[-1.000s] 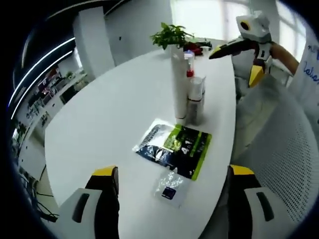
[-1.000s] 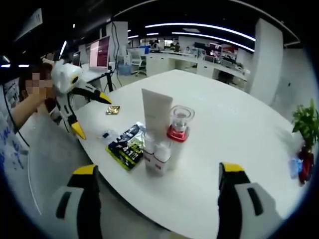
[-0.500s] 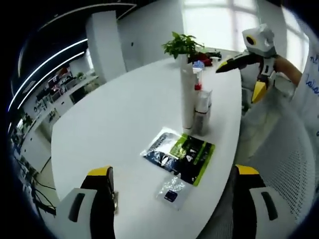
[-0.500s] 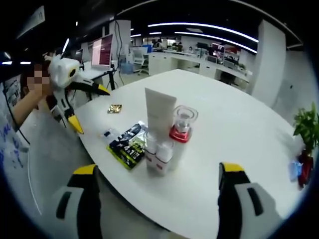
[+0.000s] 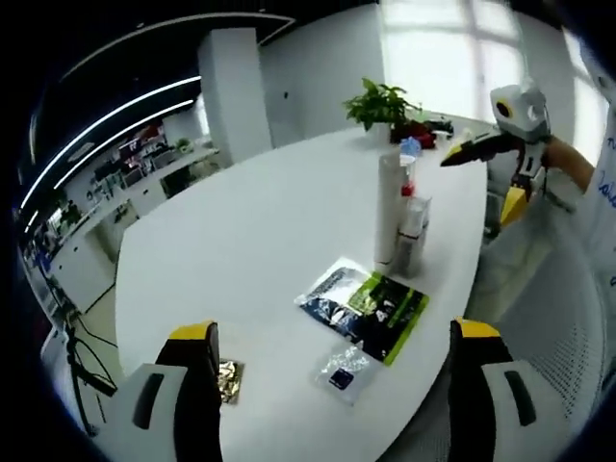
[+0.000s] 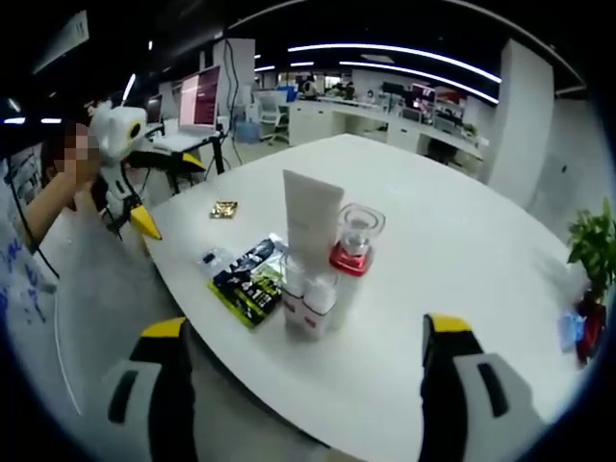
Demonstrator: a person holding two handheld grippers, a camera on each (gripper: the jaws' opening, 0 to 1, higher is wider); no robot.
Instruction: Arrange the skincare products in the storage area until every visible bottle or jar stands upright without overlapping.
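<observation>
Straight ahead of my right tool (image 6: pixel 303 385), near the bench (image 6: pixel 462 279) edge, the white tube (image 6: pixel 310 223), red-collared jar (image 6: pixel 354 241) and small white bottles (image 6: pixel 308 306) stand upright, touching in one cluster. Beside them the dark-green sachet (image 6: pixel 248 279) lies flat, nearer my left tool (image 5: pixel 332 395). Both tools gape wide, empty, hovering off the bench.

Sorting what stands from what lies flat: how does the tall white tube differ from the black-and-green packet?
The white tube stands upright on the table; the black-and-green packet lies flat. The tube is plain white; the packet is dark with a green panel. The tube sits tight among the small bottles; the packet lies just beside that cluster. Neither is held by a gripper.
</observation>
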